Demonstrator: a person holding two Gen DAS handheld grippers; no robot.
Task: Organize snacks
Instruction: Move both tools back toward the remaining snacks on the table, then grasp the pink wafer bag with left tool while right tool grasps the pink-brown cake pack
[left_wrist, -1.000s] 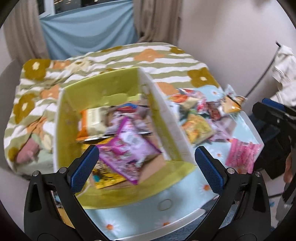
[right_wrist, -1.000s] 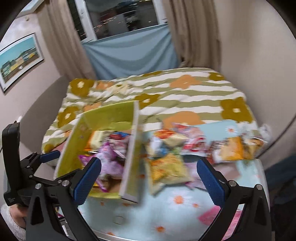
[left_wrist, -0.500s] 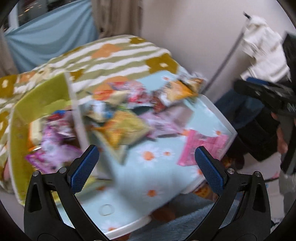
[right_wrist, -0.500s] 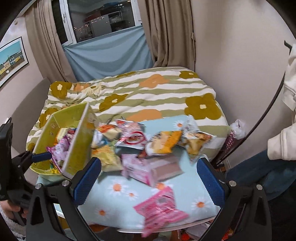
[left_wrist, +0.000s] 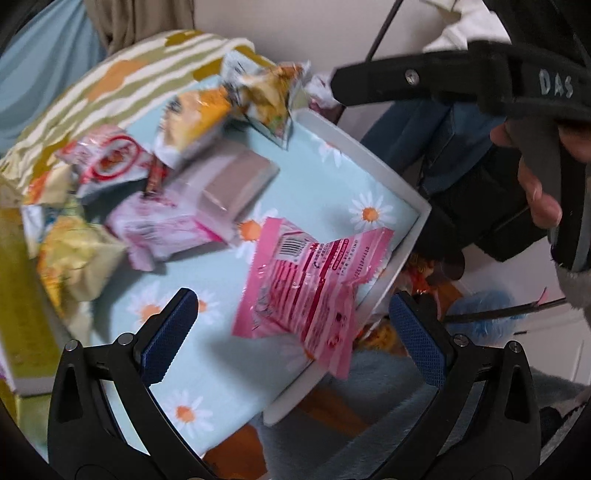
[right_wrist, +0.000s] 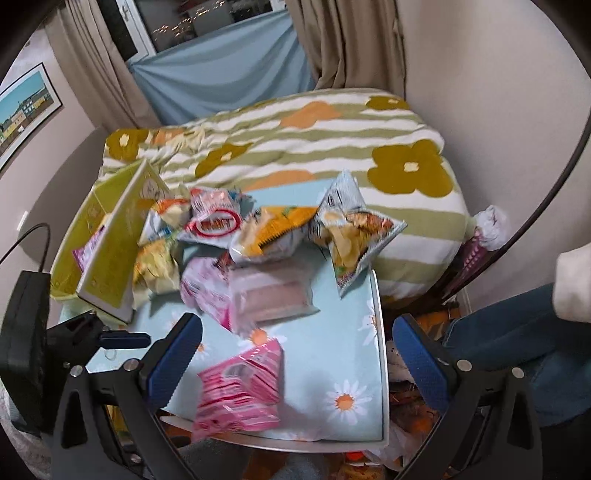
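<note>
At far left my yellow box (right_wrist: 110, 236) stands open at the edge of the surface (right_wrist: 332, 369), ready for snacks. A loose heap of packets (right_wrist: 258, 236) lies just beside it. My left gripper (left_wrist: 291, 332), jaws wide and empty, lines up on the pink packet (left_wrist: 306, 284) overhanging the rim. My right gripper (right_wrist: 295, 354) hangs empty too, jaws spread.

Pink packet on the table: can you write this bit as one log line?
left gripper: open, over pink packet | right gripper: open, empty | packet: at table edge

Glossy crinkled plastic pink snack packet (left_wrist: 306, 280)
</note>
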